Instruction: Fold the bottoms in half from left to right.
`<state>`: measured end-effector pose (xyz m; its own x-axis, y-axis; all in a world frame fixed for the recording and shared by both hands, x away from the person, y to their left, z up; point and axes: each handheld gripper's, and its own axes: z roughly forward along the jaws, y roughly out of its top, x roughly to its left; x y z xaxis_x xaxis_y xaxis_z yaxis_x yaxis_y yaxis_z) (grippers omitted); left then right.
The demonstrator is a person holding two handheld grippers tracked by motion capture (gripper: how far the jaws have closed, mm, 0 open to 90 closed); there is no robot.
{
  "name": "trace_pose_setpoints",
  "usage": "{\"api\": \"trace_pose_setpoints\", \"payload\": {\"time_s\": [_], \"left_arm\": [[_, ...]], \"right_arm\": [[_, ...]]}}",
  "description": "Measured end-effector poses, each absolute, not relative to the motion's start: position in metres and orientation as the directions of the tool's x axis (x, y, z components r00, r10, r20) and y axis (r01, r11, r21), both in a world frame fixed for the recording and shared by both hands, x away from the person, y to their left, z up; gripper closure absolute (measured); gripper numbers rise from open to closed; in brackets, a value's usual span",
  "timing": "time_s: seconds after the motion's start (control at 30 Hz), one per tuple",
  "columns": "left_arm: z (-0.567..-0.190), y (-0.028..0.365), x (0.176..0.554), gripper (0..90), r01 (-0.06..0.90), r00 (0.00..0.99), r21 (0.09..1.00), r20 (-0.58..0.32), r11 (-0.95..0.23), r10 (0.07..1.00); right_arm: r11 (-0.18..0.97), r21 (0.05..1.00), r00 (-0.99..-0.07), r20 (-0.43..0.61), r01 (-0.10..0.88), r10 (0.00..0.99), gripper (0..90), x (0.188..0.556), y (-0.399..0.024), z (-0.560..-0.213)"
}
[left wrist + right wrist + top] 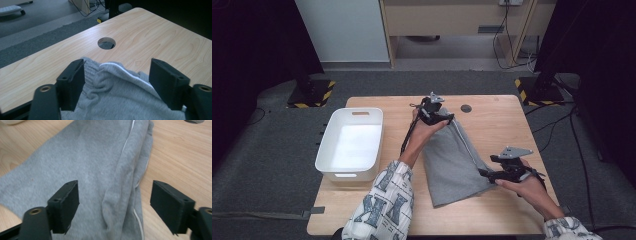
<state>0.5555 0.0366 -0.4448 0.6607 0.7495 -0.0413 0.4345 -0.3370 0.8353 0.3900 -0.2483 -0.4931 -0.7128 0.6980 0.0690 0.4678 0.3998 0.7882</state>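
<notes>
- The grey garment (451,167) is soft fleece-like cloth, folded into a long flat shape on the table.
- Its gathered, ribbed end (100,75) lies bunched between the left gripper's jaws, against the left-hand pad and apart from the other; a thin white edge shows along a fold there.
- A thick lengthwise fold (125,182) with a white seam line runs up between the right gripper's jaws, with neither pad on it.
- Broad smooth cloth spreads beyond the left-hand jaw there.
</notes>
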Motion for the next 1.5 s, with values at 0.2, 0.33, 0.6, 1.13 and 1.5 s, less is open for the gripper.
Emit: {"api": "trace_pose_setpoints", "payload": {"time_s": [0.2,0.33,0.6,1.13,1.5], "left_arm": [[-0.443,0.044,0.550,16.2,0.448,0.648,0.830,-0.045,-0.332,0.760],[-0.442,0.048,0.547,11.8,0.461,0.648,0.820,-0.049,-0.340,0.760],[-0.444,0.056,0.536,6.7,0.464,0.647,0.820,-0.055,-0.335,0.761],[-0.455,0.081,0.513,6.7,0.492,0.596,0.797,-0.016,-0.350,0.803],[-0.461,0.097,0.510,8.3,0.525,0.554,0.793,-0.044,-0.308,0.831]], "right_arm": [[0.389,0.788,-0.703,0.077,0.478,0.707,19.1,0.402,-0.239,-0.488],[0.384,0.792,-0.703,0.078,0.474,0.707,18.1,0.408,-0.234,-0.485],[0.374,0.798,-0.703,0.086,0.473,0.706,20.2,0.422,-0.225,-0.479],[0.393,0.803,-0.720,0.063,0.448,0.691,25.7,0.464,-0.196,-0.454],[0.402,0.792,-0.715,0.062,0.460,0.696,27.5,0.490,-0.182,-0.448]]}}
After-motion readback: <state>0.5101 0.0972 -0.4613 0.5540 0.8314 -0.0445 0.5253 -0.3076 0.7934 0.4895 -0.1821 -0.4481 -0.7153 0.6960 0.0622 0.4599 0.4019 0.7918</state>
